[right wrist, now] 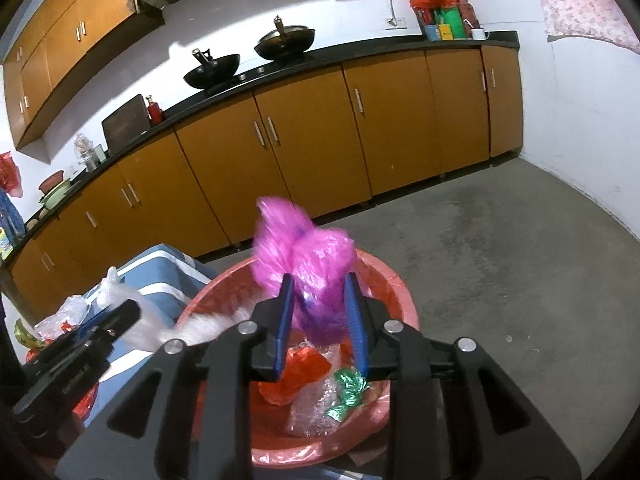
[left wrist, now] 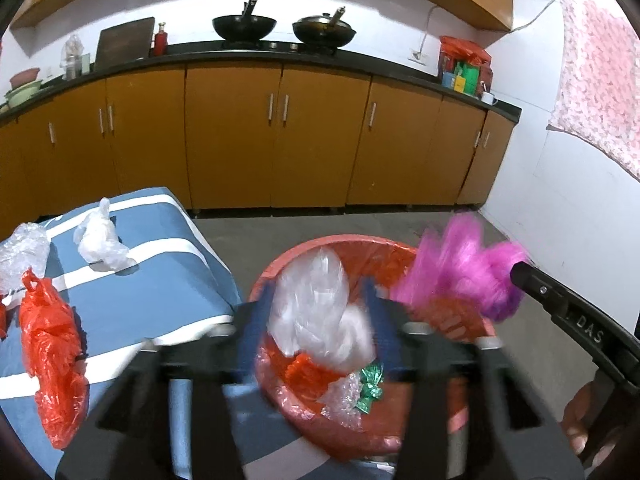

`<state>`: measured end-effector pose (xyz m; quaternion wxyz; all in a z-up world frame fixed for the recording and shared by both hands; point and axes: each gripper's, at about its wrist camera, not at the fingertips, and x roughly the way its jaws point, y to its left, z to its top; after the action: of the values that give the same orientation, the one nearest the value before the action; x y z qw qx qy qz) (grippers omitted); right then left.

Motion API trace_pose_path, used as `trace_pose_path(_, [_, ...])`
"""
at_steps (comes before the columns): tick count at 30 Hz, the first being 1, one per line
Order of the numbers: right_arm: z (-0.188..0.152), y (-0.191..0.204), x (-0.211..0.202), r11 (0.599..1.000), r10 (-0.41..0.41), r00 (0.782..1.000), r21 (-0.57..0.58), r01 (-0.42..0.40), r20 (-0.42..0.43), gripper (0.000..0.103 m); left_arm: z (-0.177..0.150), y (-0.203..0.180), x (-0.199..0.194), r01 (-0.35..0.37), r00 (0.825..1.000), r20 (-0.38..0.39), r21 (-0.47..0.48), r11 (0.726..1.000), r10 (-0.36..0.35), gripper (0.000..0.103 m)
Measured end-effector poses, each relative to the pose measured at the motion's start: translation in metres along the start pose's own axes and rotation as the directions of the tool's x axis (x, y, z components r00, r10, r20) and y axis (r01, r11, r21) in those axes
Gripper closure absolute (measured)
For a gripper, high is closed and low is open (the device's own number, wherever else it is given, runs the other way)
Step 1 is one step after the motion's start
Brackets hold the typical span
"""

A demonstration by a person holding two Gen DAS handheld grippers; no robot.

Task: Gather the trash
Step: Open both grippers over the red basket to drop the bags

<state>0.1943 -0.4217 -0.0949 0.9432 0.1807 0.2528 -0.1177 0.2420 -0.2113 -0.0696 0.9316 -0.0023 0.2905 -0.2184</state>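
Above the basin (left wrist: 276, 276), the left gripper (left wrist: 318, 316) was clamped on a clear bag (left wrist: 316, 300), though blur made this uncertain. Seen from the right, the right gripper (right wrist: 318, 312) pinched a pink bag (right wrist: 316, 264); both should open low inside the rim.

Readable text: gripper bodies only
"DAS" on right gripper (left wrist: 520, 270) body; blurred print on left gripper (right wrist: 134, 310) body, unreadable

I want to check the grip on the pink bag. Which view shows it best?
The right wrist view: the pink bag sits centred between the right gripper's blue fingers, above the red basin. The left wrist view shows it blurred at the side, with only one finger in sight.
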Motion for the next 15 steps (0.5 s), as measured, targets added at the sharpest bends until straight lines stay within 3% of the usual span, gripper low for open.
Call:
trace_pose_path(9, [-0.004,0.0,-0.012,1.0,-0.01,1.0,-0.009,0.01,0.013,0.06,-0.002,0.021,-0.017,-0.033,0.999,0.021,-0.02,0.999,0.034,0.038])
trace_pose_path(15, [-0.004,0.02,-0.02,0.999,0.025,0.999,-0.04,-0.025,0.021,0.057,-0.009,0.062,-0.049,-0.119,0.991,0.059,-0.049,0.992,0.121,0.035])
